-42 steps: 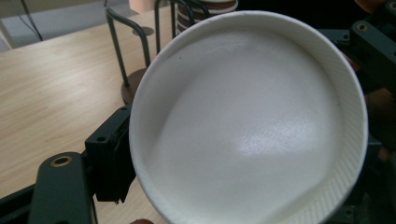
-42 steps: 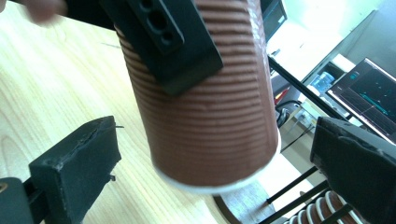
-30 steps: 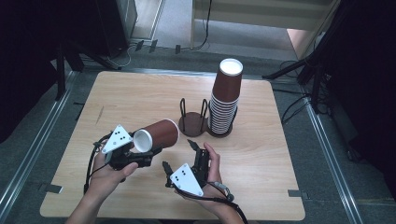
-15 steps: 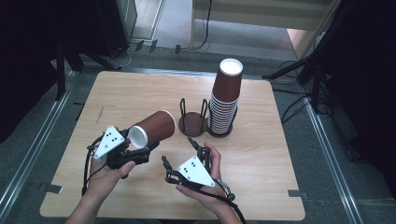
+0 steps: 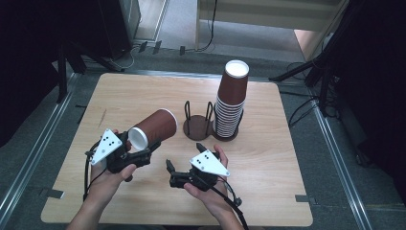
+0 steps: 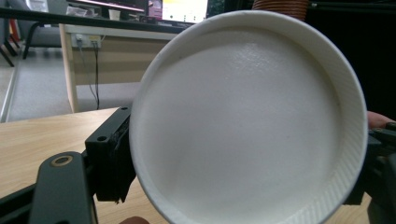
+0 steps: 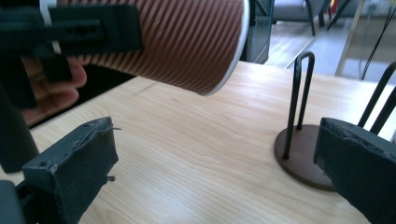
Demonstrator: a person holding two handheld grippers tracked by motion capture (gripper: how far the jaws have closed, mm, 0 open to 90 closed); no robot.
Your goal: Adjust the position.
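The left gripper (image 5: 143, 155) has its jaws clamped on the rim of a brown ribbed paper cup (image 5: 154, 128) with a smooth white inside, held on its side above the near-left part of the pale wooden table (image 5: 268, 124), its base pointing toward the far right. The right gripper (image 5: 173, 173) sits low at the near middle, its jaws spread wide with nothing between them.

The cup wall is thin paper, corrugated outside, so a hard pinch at the rim could probably crease or oval it, and an ovalled cup would likely jam when nested. Held only at the mouth, it may also swing or slip out if the hand tilts.

Just beyond stands an empty dark round holder (image 5: 199, 125) with thin black wire loops; beside it on the right rises a tall stack of matching brown cups (image 5: 231, 109), slightly leaning, which a careless nudge might topple.
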